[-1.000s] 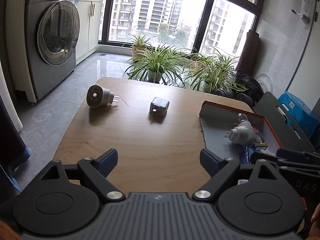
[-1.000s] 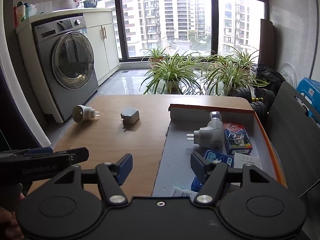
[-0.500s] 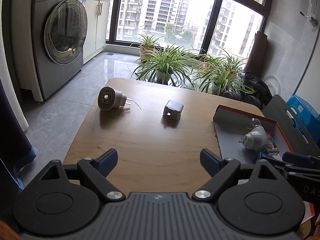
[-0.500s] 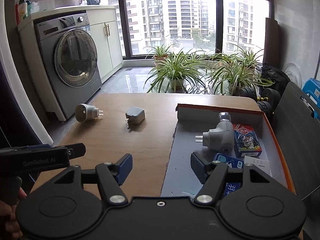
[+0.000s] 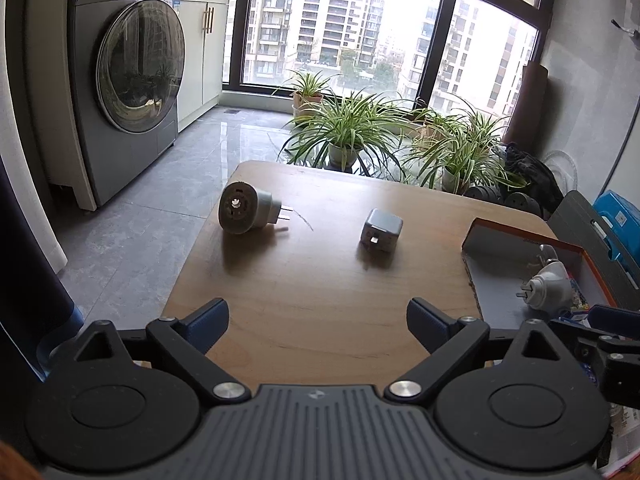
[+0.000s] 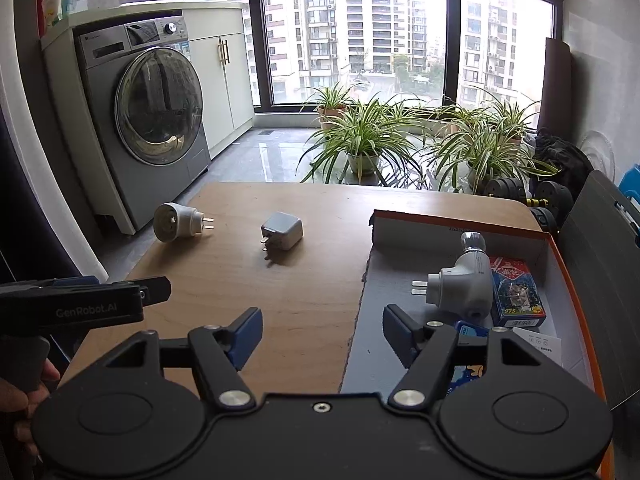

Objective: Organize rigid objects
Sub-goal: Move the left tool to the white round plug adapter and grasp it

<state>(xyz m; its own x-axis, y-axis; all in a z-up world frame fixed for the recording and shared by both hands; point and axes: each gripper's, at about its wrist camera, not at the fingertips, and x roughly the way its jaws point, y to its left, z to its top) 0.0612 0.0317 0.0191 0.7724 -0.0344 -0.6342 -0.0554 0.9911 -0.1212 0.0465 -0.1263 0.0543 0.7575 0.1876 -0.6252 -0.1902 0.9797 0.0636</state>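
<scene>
Left gripper [image 5: 318, 320] sits low centre of the left wrist view, jaws spread wide with only bare desk [image 5: 320, 300] between them, released and holding nothing; its jaws have just been opening further. Right gripper [image 6: 322, 330] is low centre of the right wrist view, jaws also apart and empty, hovering over the seam where the desk meets the left edge of the box [image 6: 576, 276]. Round white plug adapter [image 5: 245, 213] lies on its side at upper left of the desk, prongs pointing right, well apart from both grippers. Square grey charger cube [image 5: 381, 231] rests near desk centre, right of the round adapter, prongs facing toward the camera in the right wrist view. The orange-rimmed box with grey floor sits at right of the desk, and inside it lies a white angled adapter [image 6: 464, 286] with prongs pointing left, just beside a blue and red card pack [image 6: 516, 290]; more blue packaging [image 6: 472, 330] and white paper [image 6: 538, 344] lie at the near end of the box, partly hidden behind the right gripper's finger. In the right wrist view the left gripper body shows at lower left edge, with a person's hand [image 6: 20, 404] on it. Washing machine [image 5: 128, 80] at upper left, potted spider plants [image 5: 348, 136] behind the desk by the window
</scene>
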